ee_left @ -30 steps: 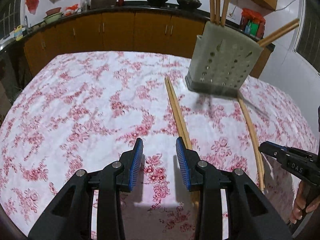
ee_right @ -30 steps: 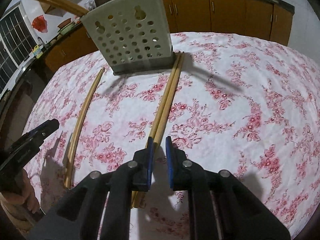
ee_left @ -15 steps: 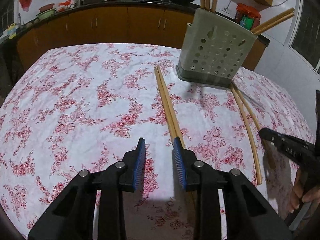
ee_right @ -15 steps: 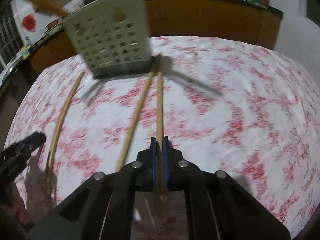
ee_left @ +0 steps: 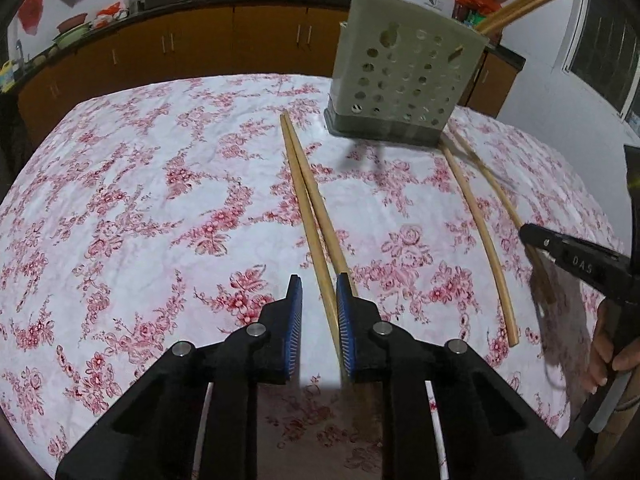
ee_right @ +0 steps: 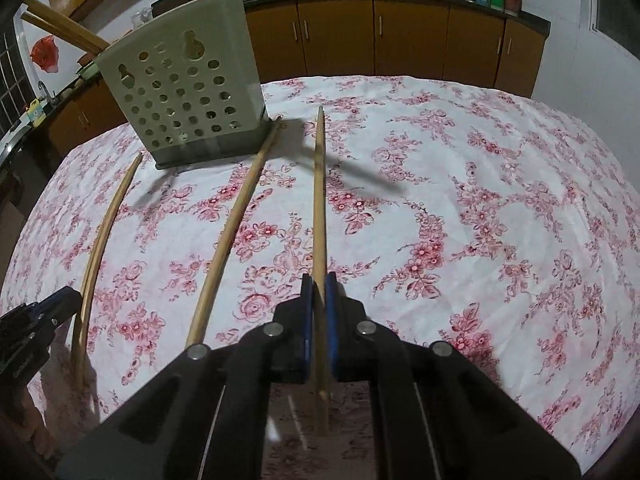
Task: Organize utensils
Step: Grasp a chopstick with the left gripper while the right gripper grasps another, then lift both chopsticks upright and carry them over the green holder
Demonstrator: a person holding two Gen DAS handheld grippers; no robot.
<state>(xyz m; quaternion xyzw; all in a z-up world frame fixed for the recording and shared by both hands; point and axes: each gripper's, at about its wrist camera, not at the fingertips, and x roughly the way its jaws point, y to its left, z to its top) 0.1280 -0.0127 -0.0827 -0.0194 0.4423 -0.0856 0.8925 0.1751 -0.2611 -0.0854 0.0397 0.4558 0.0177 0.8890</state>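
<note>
**A:** Status on both sides?

**B:** The right claw (ee_right: 319,300) is pinching one chopstick (ee_right: 319,200) toward its near end, tip aimed at the holder (ee_left: 404,76) at the far end of the bench (ee_left: 140,200). The left claw (ee_left: 319,312) is narrowly spread and its jaws have just been closing. The chopstick pair (ee_left: 308,196) lies flat, and one stick sits in the gap by the right-hand pad, not pinched yet.

**A:** How should the left grab go?

**B:** I'd centre on that single stick before closing fully. Off-centre, it will likely roll or drag its neighbour.

**A:** And the right?

**B:** It's a long lever on a short grip. Tip it upright first, then lower it into the holder's open top. Don't knock the wall, the holder looks light.
</note>
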